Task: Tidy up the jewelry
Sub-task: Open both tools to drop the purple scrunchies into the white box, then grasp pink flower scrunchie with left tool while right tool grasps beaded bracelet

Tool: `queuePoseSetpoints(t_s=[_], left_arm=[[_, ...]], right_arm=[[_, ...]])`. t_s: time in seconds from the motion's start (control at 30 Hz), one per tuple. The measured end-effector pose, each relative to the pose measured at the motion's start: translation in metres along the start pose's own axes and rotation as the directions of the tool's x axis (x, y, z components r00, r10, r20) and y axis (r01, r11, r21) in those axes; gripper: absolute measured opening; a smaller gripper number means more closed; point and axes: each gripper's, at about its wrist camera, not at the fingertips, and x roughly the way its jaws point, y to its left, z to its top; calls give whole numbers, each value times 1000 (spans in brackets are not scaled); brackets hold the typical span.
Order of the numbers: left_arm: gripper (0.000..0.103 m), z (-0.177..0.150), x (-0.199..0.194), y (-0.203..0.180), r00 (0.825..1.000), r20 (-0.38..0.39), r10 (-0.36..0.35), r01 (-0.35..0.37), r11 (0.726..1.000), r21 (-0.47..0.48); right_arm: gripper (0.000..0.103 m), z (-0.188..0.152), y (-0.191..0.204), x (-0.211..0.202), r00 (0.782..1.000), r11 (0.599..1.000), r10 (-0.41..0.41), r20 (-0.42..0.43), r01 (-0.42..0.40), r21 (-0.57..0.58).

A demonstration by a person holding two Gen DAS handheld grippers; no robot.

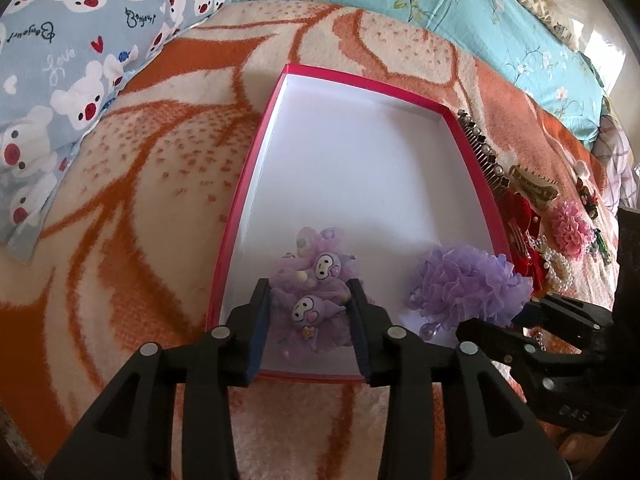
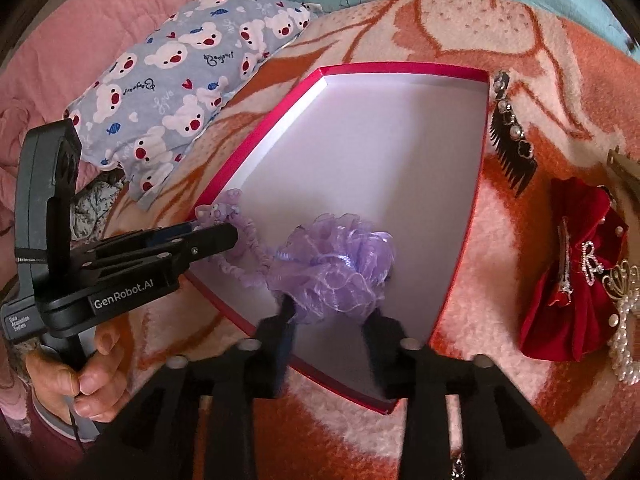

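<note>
Early in the job, I'd say. My left gripper (image 1: 310, 312) has its jaws around the purple cartoon-character scrunchies (image 1: 314, 280) at the near end of the pink-rimmed box (image 1: 256, 148); whether they pinch, I cannot tell. My right gripper (image 2: 328, 320) is clamped on the purple organza scrunchie (image 2: 336, 266), just over the box floor. Left outside on the blanket (image 1: 140, 200): black rhinestone comb (image 2: 512, 140), red velvet bow (image 2: 572, 280), pearl piece (image 2: 624, 336), pink flower (image 1: 570, 226).
</note>
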Motion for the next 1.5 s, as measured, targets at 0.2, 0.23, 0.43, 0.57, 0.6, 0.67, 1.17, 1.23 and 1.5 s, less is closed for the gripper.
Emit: queuePoseSetpoints(t_s=[0.2,0.23,0.43,0.57,0.6,0.67,1.17,1.23,1.5], left_arm=[[51,1,-7,-2,1000,9,14,-14,1000,3],[53,1,-9,-1,1000,13,10,-10,1000,-1],[56,0,-16,-3,999,27,17,-17,1000,3],[56,-2,-21,-3,1000,29,12,-11,1000,-6],[56,-2,-23,-4,1000,30,7,-7,1000,-9],[56,-2,-27,-6,999,34,1,0,1000,-12],[65,-4,-48,-88,994,44,-99,93,988,123],[65,-6,-45,-101,993,30,-115,110,984,144],[65,-7,-37,-142,988,-4,-155,152,967,204]], right_arm=[[51,-4,2,-7,1000,1000,11,3,-11,-2],[53,-5,3,-9,1000,1000,12,5,-12,-6],[65,-10,8,-27,1000,1000,3,25,-2,-30],[69,-14,9,-39,999,999,-3,39,4,-36],[70,-16,7,-43,999,999,-3,45,4,-36],[72,-21,3,-50,999,999,-16,51,18,-31],[77,-59,-90,-123,976,971,-180,121,157,178],[77,-65,-104,-131,973,963,-196,122,167,212],[77,-81,-139,-161,954,932,-258,151,205,298]])
